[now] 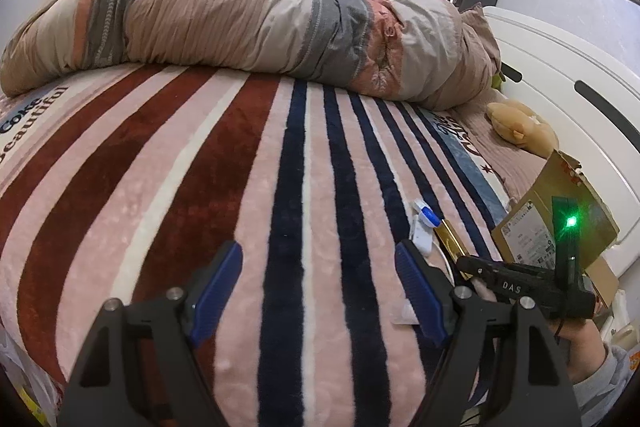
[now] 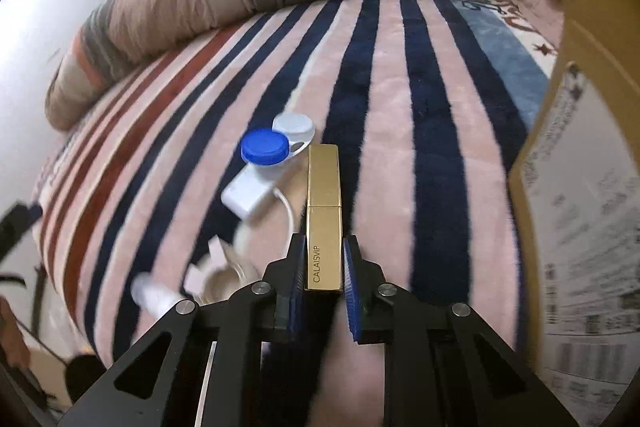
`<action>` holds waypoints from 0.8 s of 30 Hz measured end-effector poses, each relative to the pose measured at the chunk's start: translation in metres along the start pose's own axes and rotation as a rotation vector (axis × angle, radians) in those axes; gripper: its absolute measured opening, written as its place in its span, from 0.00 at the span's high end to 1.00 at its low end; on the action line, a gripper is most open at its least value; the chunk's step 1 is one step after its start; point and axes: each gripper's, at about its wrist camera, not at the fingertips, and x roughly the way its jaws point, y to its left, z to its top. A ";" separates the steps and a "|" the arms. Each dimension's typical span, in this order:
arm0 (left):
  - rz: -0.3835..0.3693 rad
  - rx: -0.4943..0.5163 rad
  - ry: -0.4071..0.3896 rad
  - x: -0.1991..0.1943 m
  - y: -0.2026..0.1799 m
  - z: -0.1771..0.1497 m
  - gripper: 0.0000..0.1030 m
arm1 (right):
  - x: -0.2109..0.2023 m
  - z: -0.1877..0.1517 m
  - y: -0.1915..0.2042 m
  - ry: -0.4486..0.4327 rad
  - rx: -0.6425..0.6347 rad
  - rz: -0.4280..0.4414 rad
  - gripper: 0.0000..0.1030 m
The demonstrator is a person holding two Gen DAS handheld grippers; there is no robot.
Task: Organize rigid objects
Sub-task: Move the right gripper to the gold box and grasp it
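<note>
From my left wrist camera, my left gripper [image 1: 320,291] hangs wide apart over the striped blanket [image 1: 168,187] on the bed, with nothing between its blue pads. Off to the right I can see my right gripper [image 1: 468,263] low beside the cardboard box [image 1: 560,211], and the end of the gold tube [image 1: 450,241] shows just ahead of it. A contact lens case [image 1: 426,215] and a white charger [image 1: 422,237] lie close by on the blanket. The box stands at the bed's edge with a flap up; from here I cannot see what is inside it.

From my right wrist camera, my right gripper [image 2: 324,263] is drawn narrow on the gold tube [image 2: 324,211], both pads pressed to its long flat sides near the lettered end. I judge it a light, stiff metal-finished case, smooth and likely slippery, so taking it across the flat faces near its base, as here, seems sound; a pull on the far half might slide the cap off at the seam. Its tip lies just beside the contact lens case [image 2: 276,143], whose blue cap and clear cap are both on. The white charger [image 2: 248,193] trails a cord towards me. The cardboard box [image 2: 580,187] fills the right edge, only its labelled outer wall showing, its contents hidden.
</note>
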 end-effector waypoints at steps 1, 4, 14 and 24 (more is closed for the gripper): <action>-0.001 0.005 0.000 0.000 -0.003 0.000 0.26 | -0.002 -0.001 0.002 -0.004 -0.024 -0.015 0.87; -0.008 0.012 0.002 0.001 -0.006 0.001 0.26 | 0.002 0.003 0.007 -0.017 -0.055 -0.045 0.86; -0.031 0.021 0.013 0.003 -0.013 0.002 0.26 | 0.000 -0.010 0.016 -0.003 -0.139 -0.038 0.87; -0.138 0.046 0.038 -0.001 -0.044 0.006 0.26 | -0.014 -0.022 0.027 -0.020 -0.242 -0.036 0.87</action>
